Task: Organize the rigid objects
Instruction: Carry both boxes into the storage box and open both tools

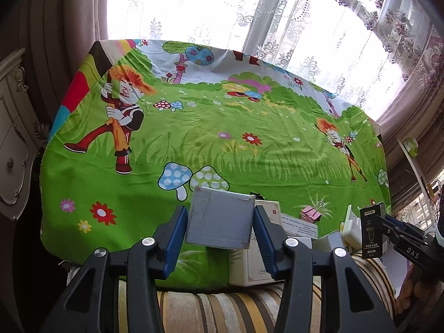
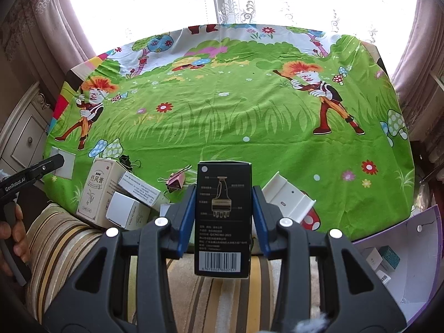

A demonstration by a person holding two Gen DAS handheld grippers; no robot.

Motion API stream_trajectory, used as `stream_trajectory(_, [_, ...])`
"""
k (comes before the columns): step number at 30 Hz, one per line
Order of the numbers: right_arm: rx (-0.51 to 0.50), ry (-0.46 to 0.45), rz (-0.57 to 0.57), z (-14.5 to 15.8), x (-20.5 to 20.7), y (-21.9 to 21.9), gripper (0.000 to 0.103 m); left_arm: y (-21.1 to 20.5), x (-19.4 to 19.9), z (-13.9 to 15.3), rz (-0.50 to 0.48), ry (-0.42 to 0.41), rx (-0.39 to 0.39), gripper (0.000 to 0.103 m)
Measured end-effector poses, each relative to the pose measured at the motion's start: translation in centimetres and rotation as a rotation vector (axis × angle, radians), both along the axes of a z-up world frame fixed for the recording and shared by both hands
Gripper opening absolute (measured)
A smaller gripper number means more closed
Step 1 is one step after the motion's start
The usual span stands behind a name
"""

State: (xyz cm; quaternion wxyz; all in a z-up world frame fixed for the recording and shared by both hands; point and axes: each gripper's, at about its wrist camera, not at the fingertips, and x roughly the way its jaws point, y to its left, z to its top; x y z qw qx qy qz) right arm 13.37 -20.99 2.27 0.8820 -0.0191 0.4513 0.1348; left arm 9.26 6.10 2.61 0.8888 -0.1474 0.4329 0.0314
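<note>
My left gripper [image 1: 220, 229] is shut on a grey square box [image 1: 220, 217], held above the near edge of the cartoon-print table cloth [image 1: 222, 127]. The right gripper [image 2: 223, 213] is shut on a tall black box [image 2: 223, 219] with a diagram and a barcode on its face; that black box [image 1: 371, 231] also shows at the right of the left wrist view. In the right wrist view the left gripper [image 2: 57, 163] with the grey box [image 2: 66, 163] appears at the left edge. Several cardboard boxes [image 2: 122, 194] lie heaped at the table's near edge.
A pink binder clip [image 2: 176, 180], a black binder clip [image 2: 126, 161] and a white plastic bracket [image 2: 288, 201] lie near the heap. A purple-edged open carton [image 2: 399, 255] with small boxes stands at the lower right. Striped fabric [image 2: 211, 291] lies below the grippers. Lace curtains hang behind the table.
</note>
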Motion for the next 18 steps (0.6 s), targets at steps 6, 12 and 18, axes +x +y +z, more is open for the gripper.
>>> stream_trajectory(6, [0.015, -0.014, -0.037, 0.7, -2.4, -1.8, 0.043, -2.3, -1.7, 0.9, -0.044, -0.03, -0.073, 0.049])
stream_trajectory(12, [0.021, -0.048, -0.053, 1.9, -4.7, -3.2, 0.043, -5.8, -3.4, 2.0, -0.118, -0.06, -0.133, 0.049])
stream_trajectory(18, [0.03, -0.067, -0.064, 2.7, -7.2, -4.5, 0.043, -10.1, -5.1, 2.9, -0.221, -0.08, -0.176, 0.049])
